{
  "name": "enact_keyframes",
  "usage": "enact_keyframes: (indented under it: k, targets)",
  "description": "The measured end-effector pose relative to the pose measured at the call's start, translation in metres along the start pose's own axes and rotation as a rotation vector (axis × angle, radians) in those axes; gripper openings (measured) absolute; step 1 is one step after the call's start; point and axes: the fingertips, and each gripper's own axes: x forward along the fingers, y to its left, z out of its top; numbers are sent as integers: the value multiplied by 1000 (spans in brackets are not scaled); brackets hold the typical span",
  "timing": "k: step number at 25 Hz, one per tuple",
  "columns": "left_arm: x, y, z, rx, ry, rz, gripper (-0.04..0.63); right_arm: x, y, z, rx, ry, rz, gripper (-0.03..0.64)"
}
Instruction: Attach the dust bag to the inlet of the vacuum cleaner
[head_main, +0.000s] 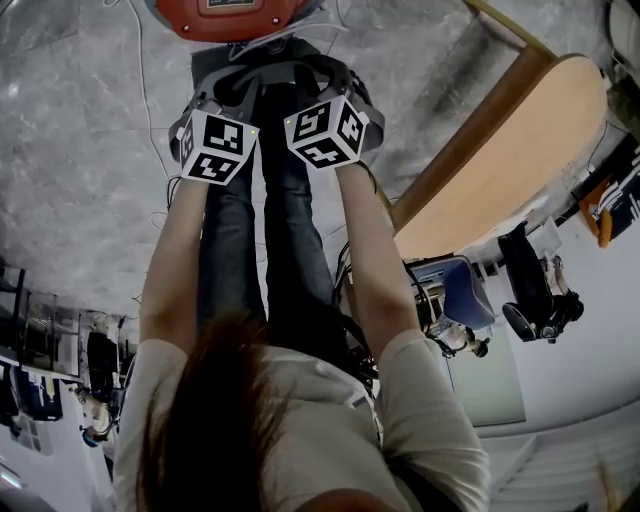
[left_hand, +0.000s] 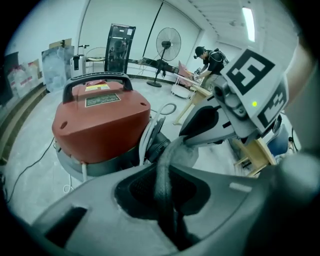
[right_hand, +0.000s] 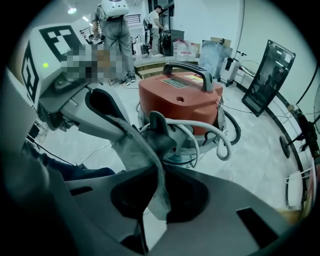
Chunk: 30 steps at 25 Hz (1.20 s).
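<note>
The red vacuum cleaner (left_hand: 100, 120) stands on the floor just ahead of both grippers; the head view shows only its edge (head_main: 230, 15). Its black inlet (right_hand: 161, 135) faces me, a white hose (right_hand: 220, 142) curling beside it. The grey fabric dust bag (left_hand: 165, 170) is stretched between the grippers. My left gripper (left_hand: 167, 200) is shut on one edge of it. The right gripper (right_hand: 155, 195) is shut on the other edge (right_hand: 137, 150). Both bag edges lie close in front of the inlet. In the head view the grippers (head_main: 228, 92) (head_main: 322, 82) sit side by side and hide the bag.
A wooden table (head_main: 500, 170) stands at the right. A standing fan (left_hand: 167, 45) and a black framed panel (right_hand: 270, 75) are farther off. People (right_hand: 115, 30) work in the background. A thin cable (left_hand: 20, 170) lies on the floor left of the vacuum.
</note>
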Motion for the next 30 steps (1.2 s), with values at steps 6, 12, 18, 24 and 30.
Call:
enact_keyframes:
  k: [6,12,18,24,30]
  targets:
    - [5,3,11,41,15,-7,49,-6,2,-8,153,-41,-51,48]
    - [0,-2,5,-35,-44,1,48,-1,-4,-3,81,6,-38,49]
    - [0,-3,9,-6,-14,-5,54,-8,-3,-5,131,-16,-60,49]
    - [2,-3,7,-55,-10,-19,58,-5,-3,-6,114,-8,-59,52]
    - [1,-2,6,-77,15,-33,61,-1,-5,-4,99,11,-51,57]
